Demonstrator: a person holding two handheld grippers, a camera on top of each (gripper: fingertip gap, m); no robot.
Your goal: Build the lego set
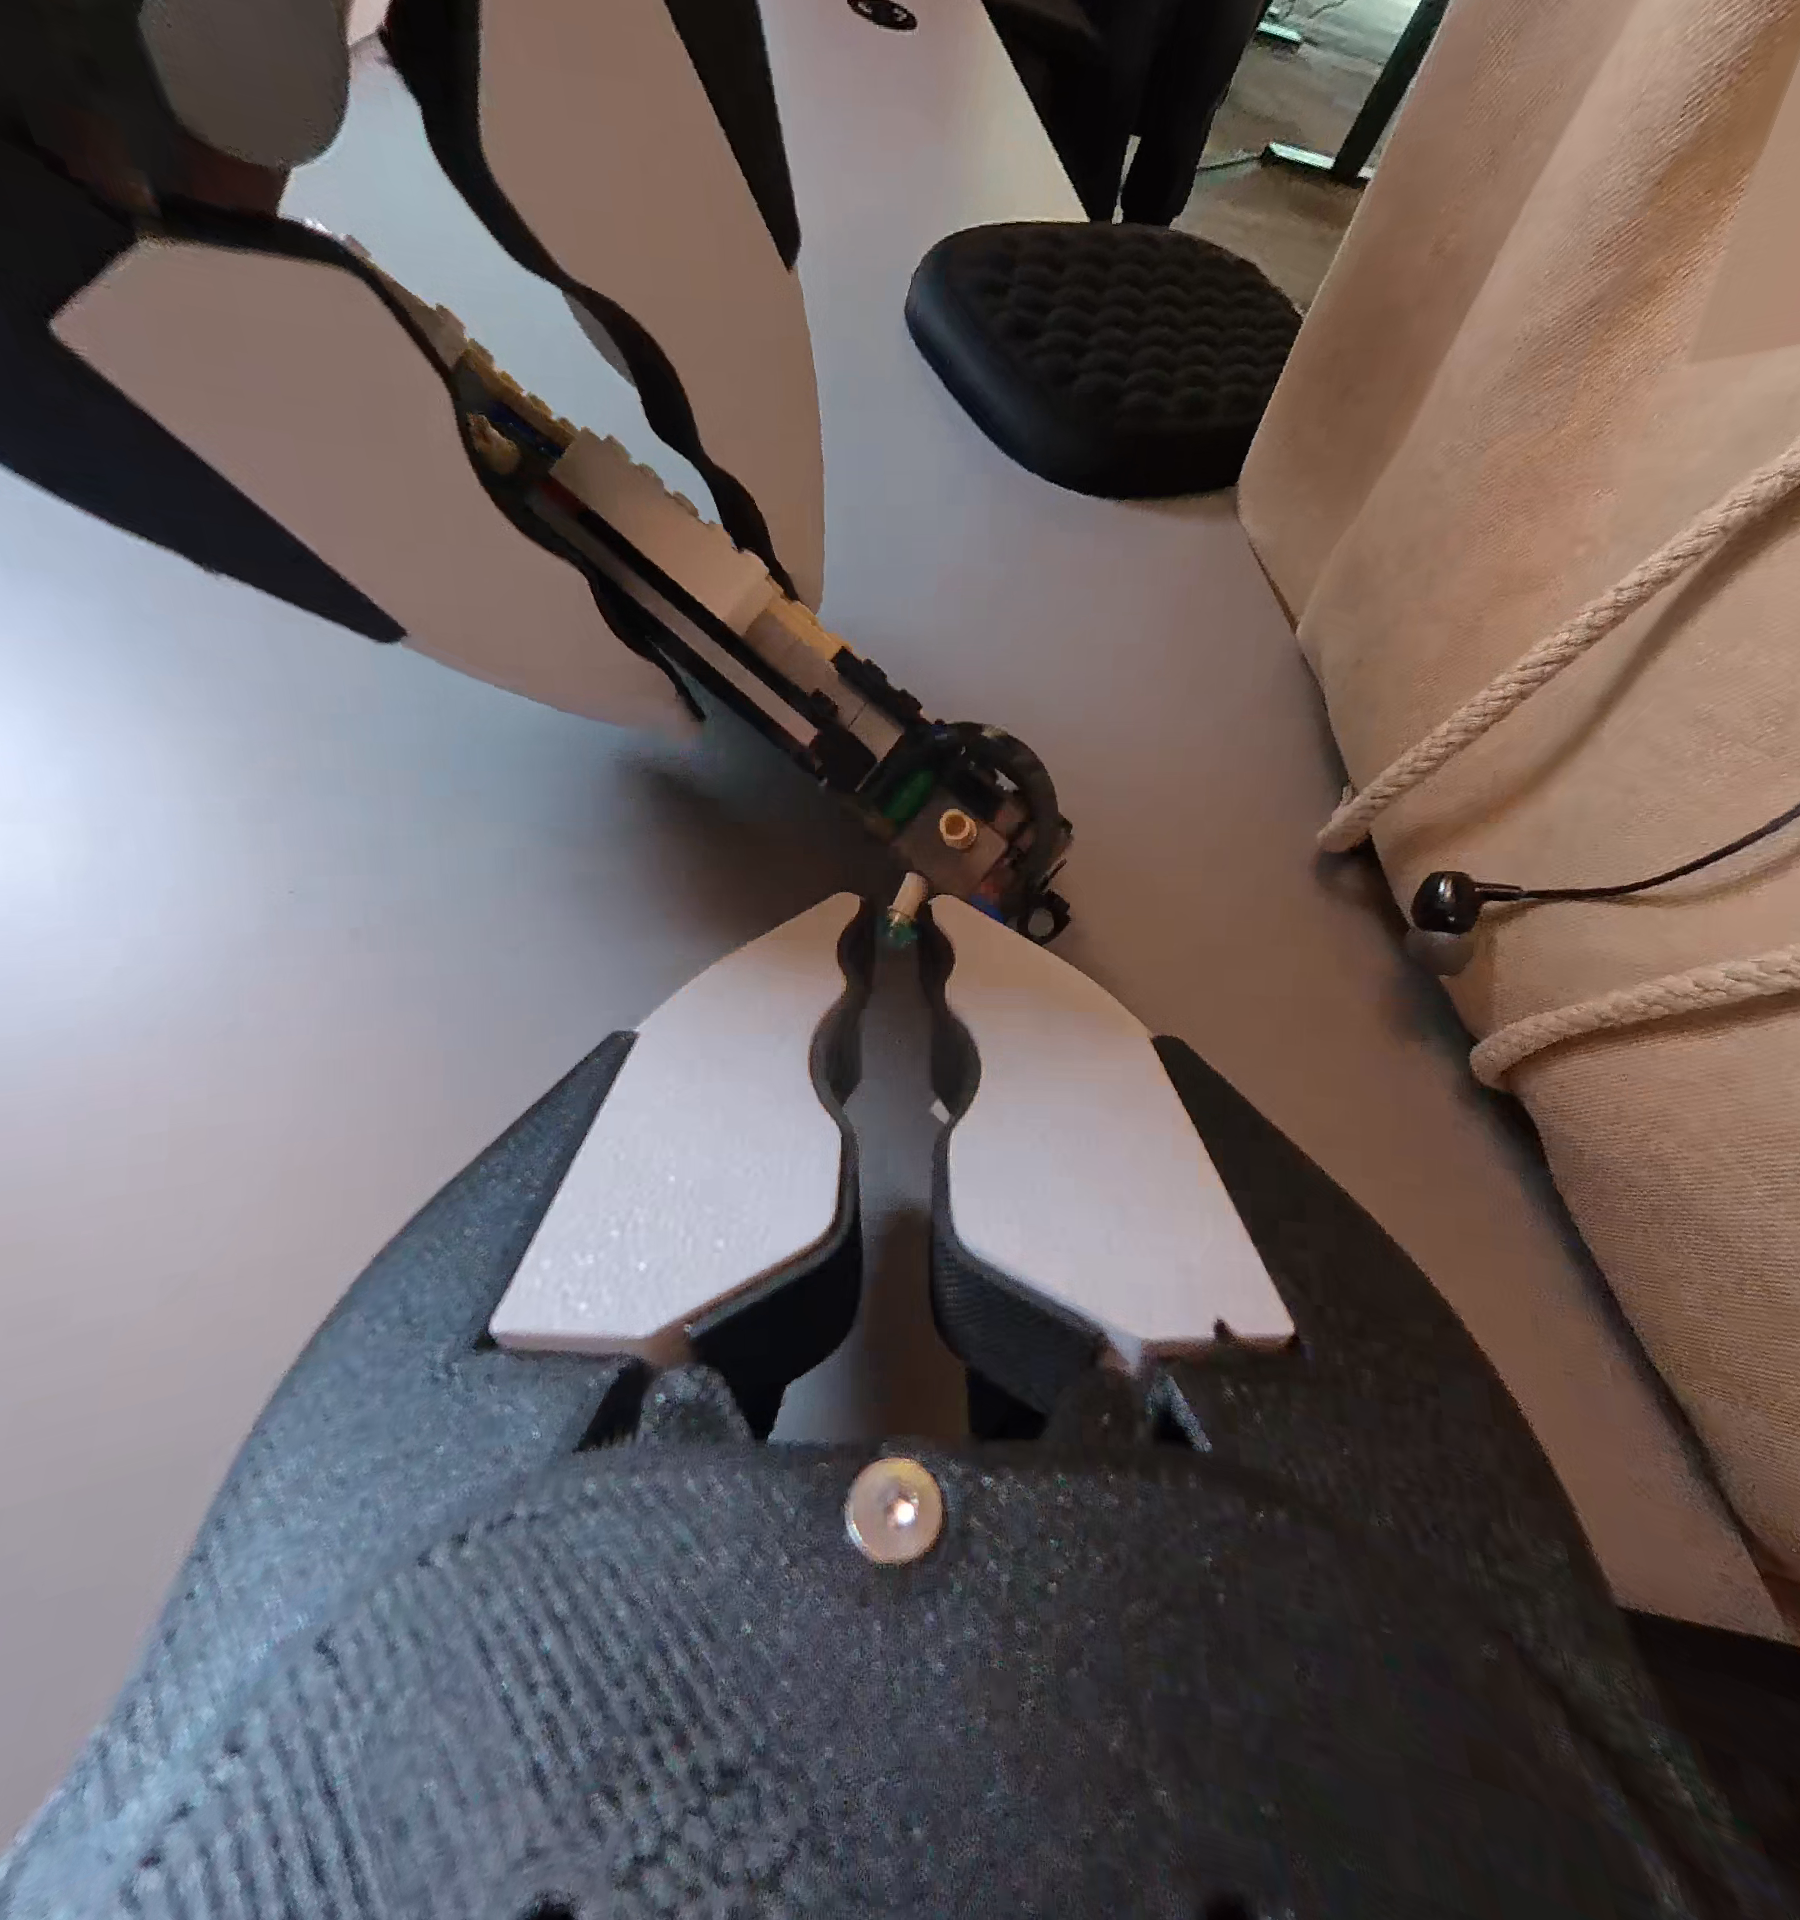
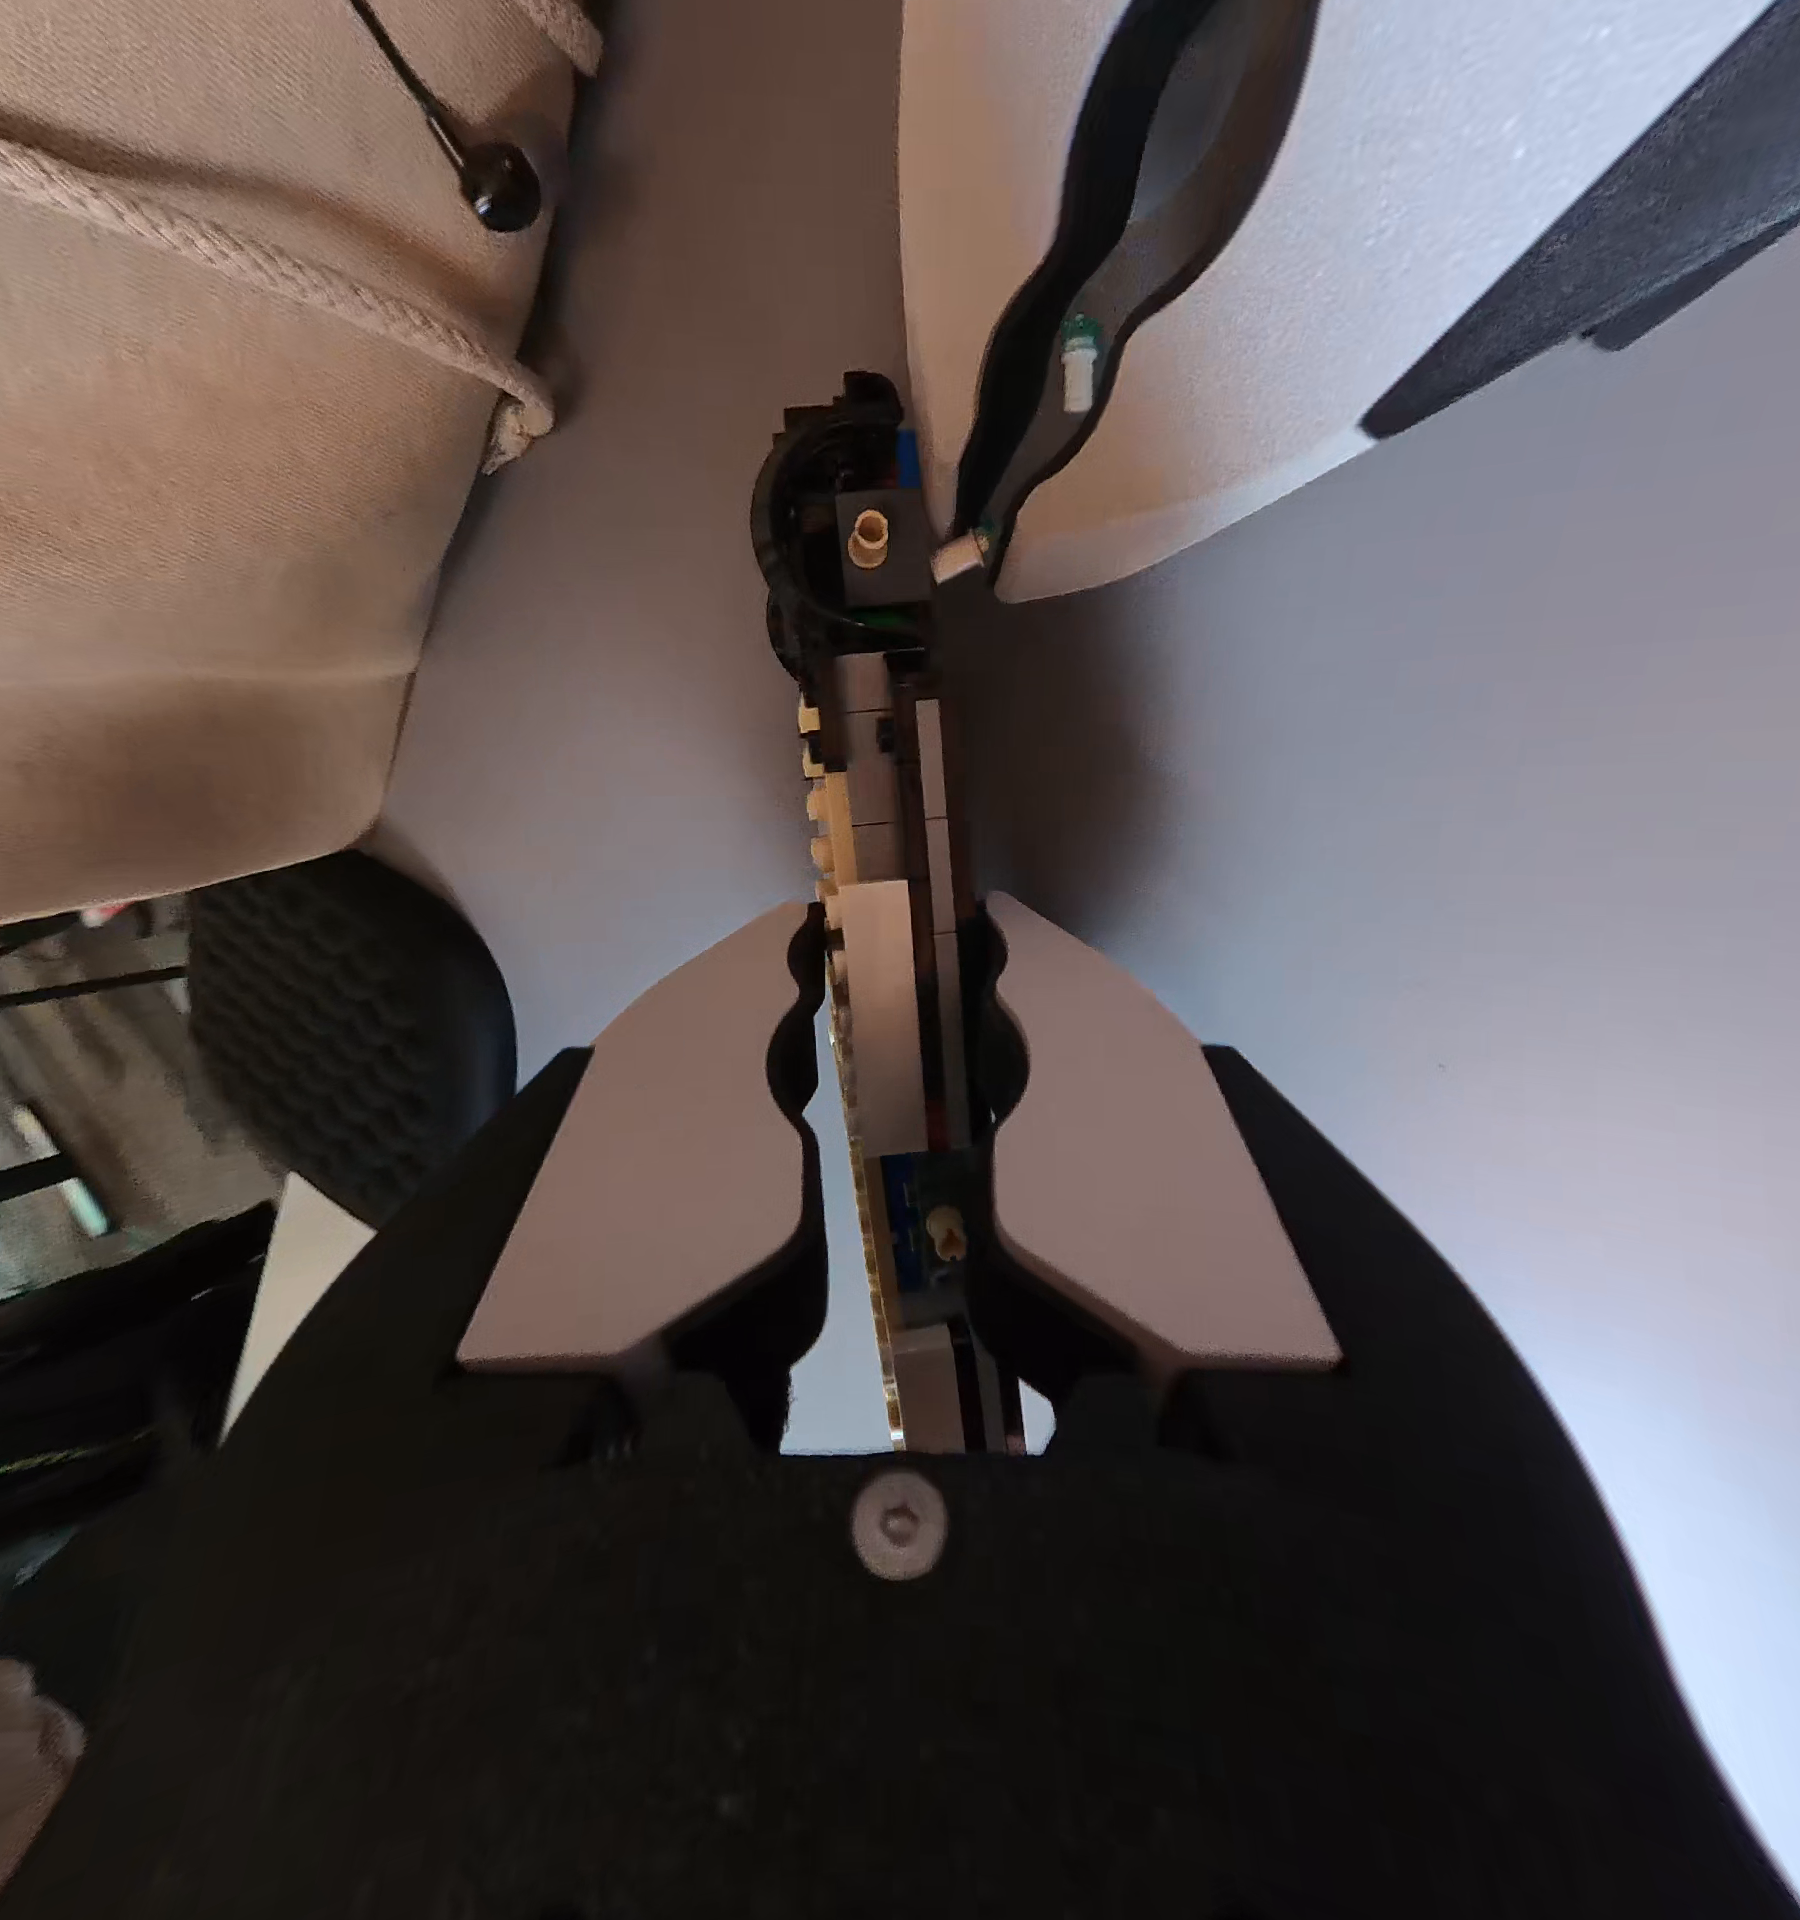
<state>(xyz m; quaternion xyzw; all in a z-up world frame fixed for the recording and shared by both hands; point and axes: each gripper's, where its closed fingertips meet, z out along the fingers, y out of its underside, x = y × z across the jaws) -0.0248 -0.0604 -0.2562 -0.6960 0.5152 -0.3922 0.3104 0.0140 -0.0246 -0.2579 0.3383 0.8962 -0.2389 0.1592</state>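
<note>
Brick model near table edge.

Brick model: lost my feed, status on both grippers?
Right gripper clamped on long brick model. Left gripper pinching small white-green pin at model's dark end. Beige cloth bag beside.

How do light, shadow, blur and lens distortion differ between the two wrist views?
Left wrist view: a glare patch lies on the grey table at the left edge; a soft shadow spreads beneath the brick model; the fisheye lens bows the beige sweatshirt. Right wrist view: the table is brightest on the right, the dark cushion and the background beside it are smeared, and the right tongs appear almost black.
</note>
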